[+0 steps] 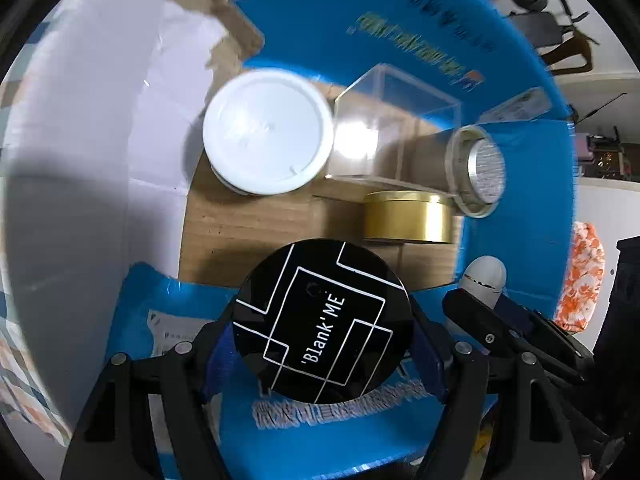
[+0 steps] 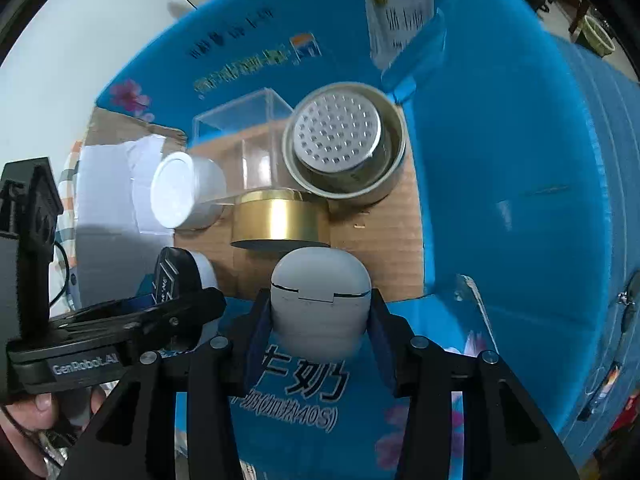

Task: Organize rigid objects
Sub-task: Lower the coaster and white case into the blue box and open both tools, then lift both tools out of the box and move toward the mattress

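My left gripper (image 1: 324, 344) is shut on a black round compact (image 1: 324, 312) with white lines and lettering, held over the near edge of a blue cardboard box (image 1: 400, 8). My right gripper (image 2: 320, 324) is shut on a pale grey egg-shaped case (image 2: 320, 280), just to the right of the left one and also above the box's near edge. On the brown box floor (image 1: 248, 224) stand a white lidded jar (image 1: 268, 132), a clear plastic cube (image 1: 396, 132), a gold tin (image 1: 408, 216) and a metal cup with a perforated insert (image 2: 340, 140).
The box's blue flaps (image 2: 520, 160) stand up around the opening, the tallest on the right. A white surface (image 1: 80, 120) lies left of the box. Bare brown floor (image 2: 384, 248) shows in front of the gold tin. A person's hand (image 2: 36, 412) grips the left tool's handle.
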`<state>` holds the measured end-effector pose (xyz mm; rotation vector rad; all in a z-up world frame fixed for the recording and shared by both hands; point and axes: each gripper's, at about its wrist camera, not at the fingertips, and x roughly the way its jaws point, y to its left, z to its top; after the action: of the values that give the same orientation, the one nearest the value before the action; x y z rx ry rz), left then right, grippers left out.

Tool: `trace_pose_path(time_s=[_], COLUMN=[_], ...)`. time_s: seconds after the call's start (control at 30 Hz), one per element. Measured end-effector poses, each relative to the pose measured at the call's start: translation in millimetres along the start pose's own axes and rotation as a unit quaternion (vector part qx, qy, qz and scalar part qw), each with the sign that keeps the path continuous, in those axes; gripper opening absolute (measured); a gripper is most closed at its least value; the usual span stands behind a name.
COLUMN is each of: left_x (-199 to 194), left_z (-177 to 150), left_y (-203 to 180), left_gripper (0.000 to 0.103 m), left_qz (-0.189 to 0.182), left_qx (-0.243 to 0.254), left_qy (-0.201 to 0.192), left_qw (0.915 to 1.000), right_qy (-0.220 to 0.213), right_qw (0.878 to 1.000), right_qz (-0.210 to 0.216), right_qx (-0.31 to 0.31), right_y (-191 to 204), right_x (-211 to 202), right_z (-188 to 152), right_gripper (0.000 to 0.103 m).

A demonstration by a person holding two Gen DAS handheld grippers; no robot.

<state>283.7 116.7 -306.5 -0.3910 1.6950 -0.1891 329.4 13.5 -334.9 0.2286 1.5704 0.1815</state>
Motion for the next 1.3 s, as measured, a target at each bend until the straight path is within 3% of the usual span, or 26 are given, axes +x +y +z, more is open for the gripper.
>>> trace_pose_path(time_s=[0.23,0.4,0.47,0.57,0.67,1.0,1.3], left_x=[22.2,18.5,15.6,4.2,-8.4,-52.7,-105.1], left_z=[6.2,2.7,2.1,-0.4,-8.3,-56.1,-82.8], left_y=[1.0,1.9,3.3,0.4,-1.8,-35.5,-41.4], left_gripper=[0.074,0.074,0.084,0.090,0.090,0.090,0.090], left_qz=[0.049,0.046,0.043,0.057,0.076,0.146,0.150], left_qx=[0.026,0.027,0.025,0.020,0.025,0.079,0.081], left_qy=[0.041,0.051,0.049,0.025,-0.003,-0.087,-0.158], left_qw=[0.9976,0.9973,0.9975,0.9979,0.9968,0.9822,0.9726], right_qy=[0.039,0.050,0.053,0.056,0.047,-0.015,-0.059], right_qw=[0.999,0.998,0.998,0.997,0.995,0.987,0.990], right_qz=[0.001,-0.012,-0.028,-0.043,-0.065,-0.130,-0.108], right_qx=[-0.023,-0.027,-0.031,-0.045,-0.065,-0.090,-0.071], right_y=[0.1,-3.4,-2.7,-0.6,6.5,26.7,32.1], right_x=[26.5,31.0,31.1,29.8,26.5,-8.3,-69.8], right_z=[0.9,-2.0,-2.0,-4.0,-11.4,-52.3,-70.0], right_gripper=[0.049,0.051,0.054,0.062,0.085,0.088,0.088])
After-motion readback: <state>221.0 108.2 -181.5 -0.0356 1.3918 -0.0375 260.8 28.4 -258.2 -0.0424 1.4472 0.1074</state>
